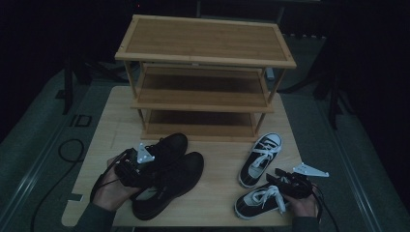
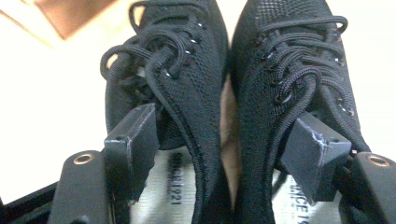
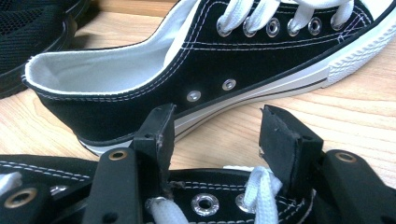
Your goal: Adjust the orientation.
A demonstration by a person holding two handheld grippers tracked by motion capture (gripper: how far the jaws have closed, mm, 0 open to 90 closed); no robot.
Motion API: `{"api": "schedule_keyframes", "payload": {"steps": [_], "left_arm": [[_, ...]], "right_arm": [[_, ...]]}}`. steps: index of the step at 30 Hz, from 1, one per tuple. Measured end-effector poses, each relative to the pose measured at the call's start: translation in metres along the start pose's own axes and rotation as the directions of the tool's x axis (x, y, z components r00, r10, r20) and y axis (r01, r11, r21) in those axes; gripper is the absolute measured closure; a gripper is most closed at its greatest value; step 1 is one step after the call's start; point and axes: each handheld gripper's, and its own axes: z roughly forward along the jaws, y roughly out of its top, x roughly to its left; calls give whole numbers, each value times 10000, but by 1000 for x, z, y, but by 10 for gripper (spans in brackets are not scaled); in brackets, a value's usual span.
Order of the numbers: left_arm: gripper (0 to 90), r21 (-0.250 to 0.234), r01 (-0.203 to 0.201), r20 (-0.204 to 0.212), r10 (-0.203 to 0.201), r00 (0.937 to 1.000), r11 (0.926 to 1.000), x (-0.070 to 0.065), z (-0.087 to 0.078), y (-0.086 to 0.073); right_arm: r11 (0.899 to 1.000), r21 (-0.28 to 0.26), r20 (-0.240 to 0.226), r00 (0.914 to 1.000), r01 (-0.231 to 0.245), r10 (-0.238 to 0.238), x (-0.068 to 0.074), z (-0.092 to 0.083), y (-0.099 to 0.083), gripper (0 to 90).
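From the high view I count four shoes on the wooden table (image 1: 116,108) and one three-shelf rack (image 1: 205,53) standing at its far side. Two black mesh shoes (image 1: 167,176) lie side by side at the near left, toes pointing toward the rack, the nearer one's heel close to the table's front edge. Two black-and-white sneakers sit at the near right — the far sneaker (image 1: 260,152) and the near sneaker (image 1: 258,199), which lies almost on the front edge. Between the two pairs I have a bare strip of tabletop, and another in front of the rack's lowest shelf. My left gripper (image 1: 145,162) is over the heels of the black pair; my right gripper (image 1: 283,181) is at the near sneaker.

In the left gripper view the left gripper (image 2: 224,140) has its jaws spread wide, one dipping into each shoe's opening, the two inner collars standing side by side between them with a narrow gap of table showing; the pads do not seem to be pressing.

In the right gripper view the right gripper (image 3: 215,135) stands apart too — its jaws straddle the laced top of the near sneaker (image 3: 205,200), clamping nothing that I can see. The far sneaker (image 3: 196,65) lies just beyond, side on, with bare wood between.
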Motion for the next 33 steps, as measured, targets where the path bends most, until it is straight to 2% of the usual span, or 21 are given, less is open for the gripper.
{"api": "schedule_keyframes", "payload": {"steps": [1,2,3,4,7,8,14,19,33], "left_arm": [[312,0,0,0,0,10000,10000,0,0,0],[313,-3,274,411,-274,9988,9996,5,3,-1],[312,-3,274,411,-274,9988,9996,5,3,-1],[313,61,447,702,-450,9965,9990,9,6,-3],[327,156,413,752,-423,9963,9990,11,9,-3],[327,396,270,615,-294,9977,9989,12,13,-3],[374,613,191,873,-244,9959,9979,14,17,-1],[406,1249,-42,822,-61,9966,9922,11,23,4],[465,1561,57,996,-215,9948,9877,13,27,7]], "right_arm": [[10000,0,0,10000,0,0,0,0,0,451],[10000,-1,1,10000,2,-2,0,0,0,451],[10000,-1,1,10000,2,-2,0,0,0,451],[10000,5,-4,10000,-2,2,0,0,0,450],[10000,12,-19,10000,-24,24,0,0,0,451],[10000,1,-27,10000,-14,14,-1,0,0,451],[10000,3,-14,10000,7,-7,0,0,0,451],[10000,-2,-20,10000,0,0,0,0,0,451],[10000,-12,-11,10000,18,-18,0,0,0,450]]}}
